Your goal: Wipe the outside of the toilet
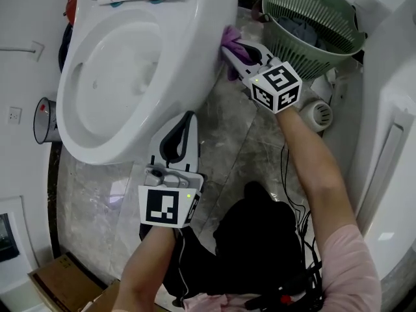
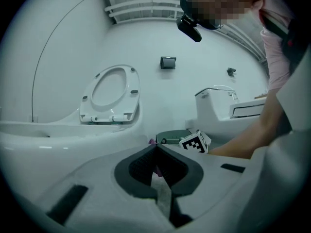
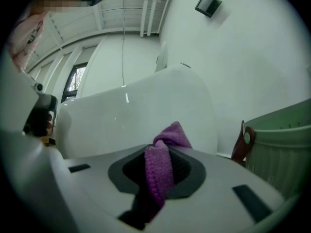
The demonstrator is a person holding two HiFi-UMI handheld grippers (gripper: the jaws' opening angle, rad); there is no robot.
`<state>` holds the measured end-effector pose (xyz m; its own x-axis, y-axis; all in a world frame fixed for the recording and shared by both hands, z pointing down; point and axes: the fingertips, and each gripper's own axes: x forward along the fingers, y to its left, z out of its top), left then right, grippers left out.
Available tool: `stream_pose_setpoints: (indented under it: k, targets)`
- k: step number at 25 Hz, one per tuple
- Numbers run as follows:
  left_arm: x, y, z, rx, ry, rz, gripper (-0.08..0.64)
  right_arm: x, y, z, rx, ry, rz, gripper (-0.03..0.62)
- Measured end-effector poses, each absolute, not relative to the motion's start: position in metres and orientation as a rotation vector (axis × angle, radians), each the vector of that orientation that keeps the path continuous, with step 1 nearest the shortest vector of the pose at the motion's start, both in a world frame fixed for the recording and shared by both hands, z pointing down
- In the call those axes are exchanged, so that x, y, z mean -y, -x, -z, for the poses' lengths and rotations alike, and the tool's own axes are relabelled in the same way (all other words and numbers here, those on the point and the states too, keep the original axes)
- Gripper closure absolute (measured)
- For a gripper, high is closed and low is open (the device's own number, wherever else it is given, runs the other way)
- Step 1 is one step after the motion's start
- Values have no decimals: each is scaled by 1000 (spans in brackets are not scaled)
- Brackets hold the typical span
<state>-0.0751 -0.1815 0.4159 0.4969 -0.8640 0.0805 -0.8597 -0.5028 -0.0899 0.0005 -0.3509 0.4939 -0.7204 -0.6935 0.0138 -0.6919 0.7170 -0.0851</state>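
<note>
Two grippers are in use. The right gripper (image 1: pixel 235 49) is clamped on the purple knitted cloth (image 1: pixel 230 38). The cloth lies against the outer side wall of the white ceramic toilet (image 1: pixel 195 57), toward the toilet's rear. The left gripper (image 1: pixel 188 121) has its jaws together with nothing between them and hangs just beside the toilet's front.

Procedure, as judged:
- Press the cloth's bunched end flat on the toilet wall and stroke along the curve.
- Hold the hard jaw tips off the glaze.
- Avoid snagging the green slatted plastic basket (image 1: pixel 296 56) standing near the toilet on the cloth's side.

View differences:
- The head view alone shows both grippers against the toilet.
- The right gripper view shows the cloth running between the jaws and protruding beyond them.
- The left gripper view confirms empty jaws and shows the raised white toilet seat (image 2: pixel 111 93).
</note>
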Motion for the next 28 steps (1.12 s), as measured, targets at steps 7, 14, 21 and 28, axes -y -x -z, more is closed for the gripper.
stream_pose_setpoints:
  k: [7,14,21,28]
  targets:
    - [201,66,-421,-1535,2656,193,554,333,9,-491,-2915,1111,129,525]
    - [207,61,-418,-1525,2650,194,554,317,18,-488,-2930,1047,138,525]
    - [204,66,-417,-1550,2633,185,554,298,30,-486,-2958,967,143,526]
    - [195,70,-414,-1564,2615,187,554,278,42,-483,-2968,896,168,526]
